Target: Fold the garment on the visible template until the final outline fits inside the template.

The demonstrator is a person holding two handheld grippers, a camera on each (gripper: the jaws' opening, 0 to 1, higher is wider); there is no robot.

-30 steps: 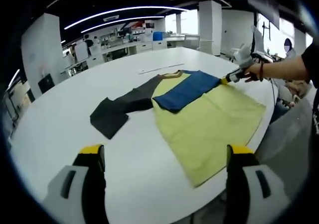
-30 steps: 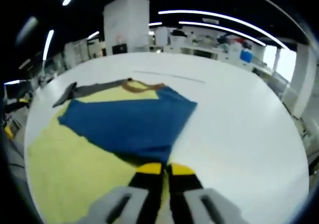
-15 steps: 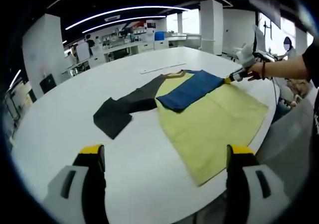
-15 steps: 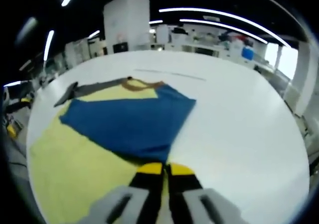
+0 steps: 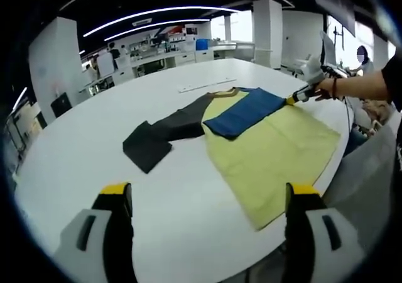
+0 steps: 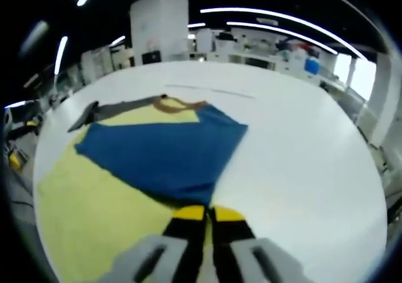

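Now, in the left gripper view, the left gripper [image 5: 207, 201] sits at the bottom of the frame with its two yellow-tipped jaws spread wide and nothing between them, hanging over the near edge of the white table [image 5: 94, 138]. Left of centre lies the dark grey sleeve [image 5: 154, 138], stretched flat toward the left, and next to it the garment [image 5: 270, 148], its yellow body spread across the centre and right of the frame, with the blue sleeve [image 5: 245, 110] folded over its upper part. At the upper right a hand [image 5: 326, 89] holds the right gripper [image 5: 294, 98], whose tip meets the blue sleeve's end at the garment's far edge. Over in the right gripper view, the yellow body fills the lower left, the blue sleeve crosses the centre, and at the bottom centre the right gripper's jaws are pressed together, pinching the garment's edge just where the blue ends.
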